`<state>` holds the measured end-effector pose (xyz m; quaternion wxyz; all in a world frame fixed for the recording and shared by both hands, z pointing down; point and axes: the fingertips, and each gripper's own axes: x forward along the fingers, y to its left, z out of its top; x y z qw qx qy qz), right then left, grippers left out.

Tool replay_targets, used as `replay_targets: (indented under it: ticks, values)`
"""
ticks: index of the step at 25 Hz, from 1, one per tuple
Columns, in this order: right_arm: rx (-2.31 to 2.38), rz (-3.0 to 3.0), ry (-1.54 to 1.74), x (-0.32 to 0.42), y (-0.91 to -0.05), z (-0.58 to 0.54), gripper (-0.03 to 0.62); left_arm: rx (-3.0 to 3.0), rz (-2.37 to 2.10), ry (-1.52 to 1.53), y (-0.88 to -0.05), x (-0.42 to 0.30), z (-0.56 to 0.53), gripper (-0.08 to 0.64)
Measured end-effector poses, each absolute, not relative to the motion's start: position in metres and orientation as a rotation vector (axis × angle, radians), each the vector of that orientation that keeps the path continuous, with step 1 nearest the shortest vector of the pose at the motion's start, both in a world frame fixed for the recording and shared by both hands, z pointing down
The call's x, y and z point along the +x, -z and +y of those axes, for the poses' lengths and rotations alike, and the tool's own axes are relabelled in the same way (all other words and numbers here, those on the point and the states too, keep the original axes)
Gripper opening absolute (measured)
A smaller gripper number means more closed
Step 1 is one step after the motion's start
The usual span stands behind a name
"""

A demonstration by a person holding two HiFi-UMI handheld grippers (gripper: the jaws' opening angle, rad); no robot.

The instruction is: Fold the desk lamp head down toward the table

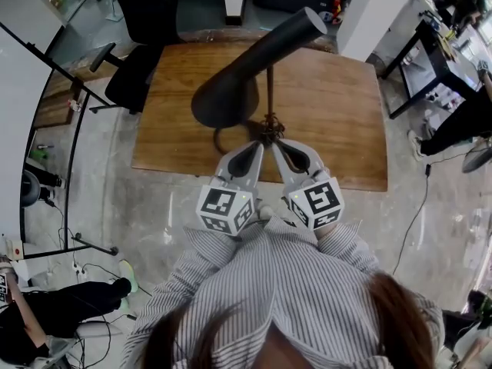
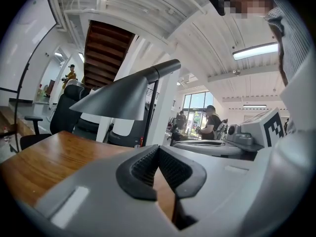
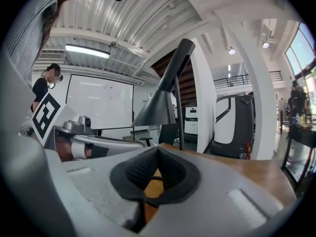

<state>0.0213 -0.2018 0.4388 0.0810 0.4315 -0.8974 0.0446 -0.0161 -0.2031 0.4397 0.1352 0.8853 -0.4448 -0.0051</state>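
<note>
Black desk lamp (image 1: 238,91), warm brown wood-grain table (image 1: 338,114), grey-and-white striped shirt (image 1: 292,283), pale grey floor (image 1: 154,206)

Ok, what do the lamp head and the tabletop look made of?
The lamp head is probably painted metal, matte dark grey: a smooth, seamless cone with a faint, even sheen. The tabletop looks like wood or veneer, warm brown and satin, with grain streaks running along it.

Matt dark lamp (image 1: 238,83), smooth wooden table (image 1: 330,106)
</note>
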Motion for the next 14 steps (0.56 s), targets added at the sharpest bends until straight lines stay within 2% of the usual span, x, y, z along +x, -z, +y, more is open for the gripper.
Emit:
replay_targets:
  ticks: [14]
  values:
    - [1.283, -2.662, -0.127, 0.0218, -0.4408, -0.2024, 0.000, 2.564, -1.303, -0.008, -0.4397, -0.0200, -0.2040, 0.005]
